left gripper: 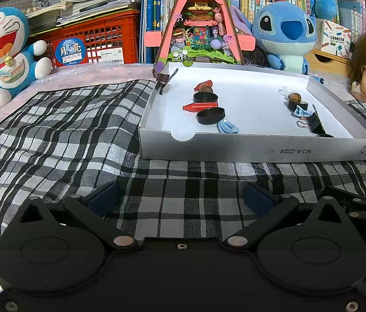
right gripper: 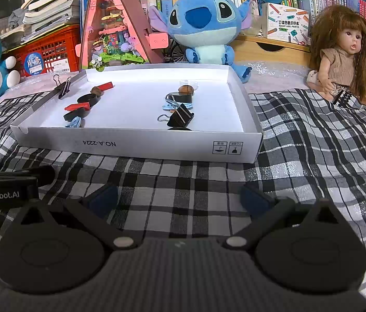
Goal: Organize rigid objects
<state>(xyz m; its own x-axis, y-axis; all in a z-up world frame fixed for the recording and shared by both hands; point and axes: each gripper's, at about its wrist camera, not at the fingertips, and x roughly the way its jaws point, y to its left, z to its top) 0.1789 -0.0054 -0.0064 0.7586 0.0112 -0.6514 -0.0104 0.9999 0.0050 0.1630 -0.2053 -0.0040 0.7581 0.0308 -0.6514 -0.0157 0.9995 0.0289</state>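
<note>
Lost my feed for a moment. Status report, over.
Left hand-held gripper open, empty. Right hand-held gripper open, empty. Small items lie in two rows in white tray. Checked cloth ahead clear.

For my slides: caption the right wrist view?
Open right hand-held gripper faces white tray of binder clips, caps.

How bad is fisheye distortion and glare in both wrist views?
Left wrist view: the white cardboard tray has a bowed front wall, the checked cloth curves away, and the corners vignette black. Right wrist view: same bowing; the tray floor is bright but not blown out, and the black binder clip stays sharp.
</note>
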